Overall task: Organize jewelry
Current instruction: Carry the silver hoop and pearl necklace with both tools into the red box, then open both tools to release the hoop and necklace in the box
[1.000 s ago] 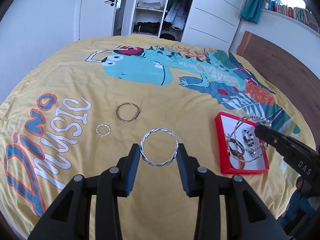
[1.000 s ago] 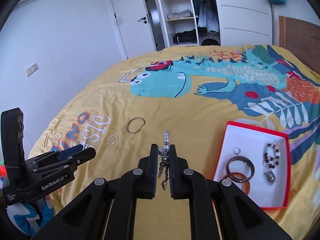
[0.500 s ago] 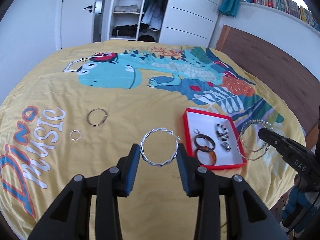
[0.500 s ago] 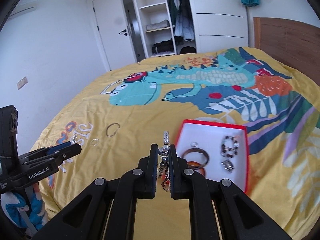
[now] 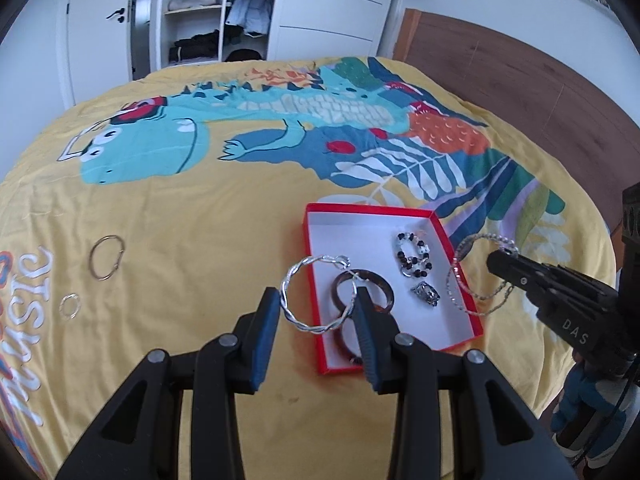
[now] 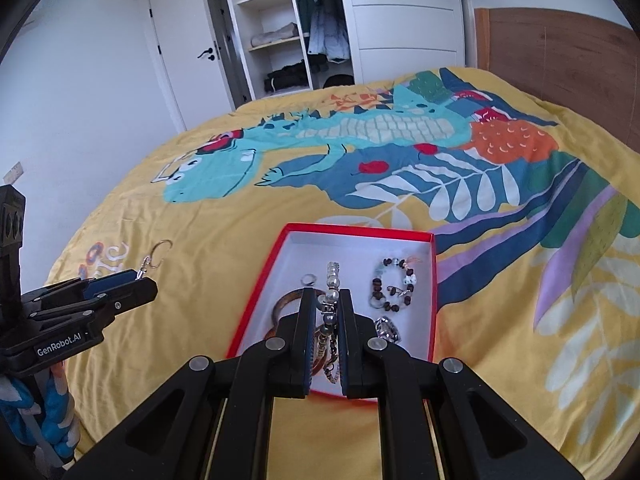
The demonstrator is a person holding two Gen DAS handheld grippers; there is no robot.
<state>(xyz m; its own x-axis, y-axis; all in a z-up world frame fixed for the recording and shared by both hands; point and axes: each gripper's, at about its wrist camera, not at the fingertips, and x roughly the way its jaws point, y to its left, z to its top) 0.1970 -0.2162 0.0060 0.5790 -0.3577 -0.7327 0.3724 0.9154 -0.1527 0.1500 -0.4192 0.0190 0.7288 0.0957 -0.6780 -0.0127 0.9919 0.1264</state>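
A red box (image 5: 316, 276) with a white inside lies on the yellow bedspread and holds a brown bangle (image 5: 378, 280), a beaded bracelet (image 5: 414, 256) and a small charm (image 5: 426, 294). My left gripper (image 5: 316, 312) is shut on a twisted silver hoop (image 5: 294, 280) and holds it over the box's left rim. My right gripper (image 6: 326, 332) is shut on a pearl and bead bracelet (image 6: 332, 284), held above the box (image 6: 260, 288). It also shows in the left wrist view (image 5: 500, 264), right of the box.
A plain metal ring (image 5: 105, 257) and a smaller ring (image 5: 70, 306) lie on the bedspread at the left. A wooden headboard (image 5: 520, 80) stands at the right, an open wardrobe (image 5: 208, 12) at the back.
Both grippers have moved right toward the red box with their jewelry. The silver hoop now hangs over the box's left rim, and the pearl bracelet is above the box.
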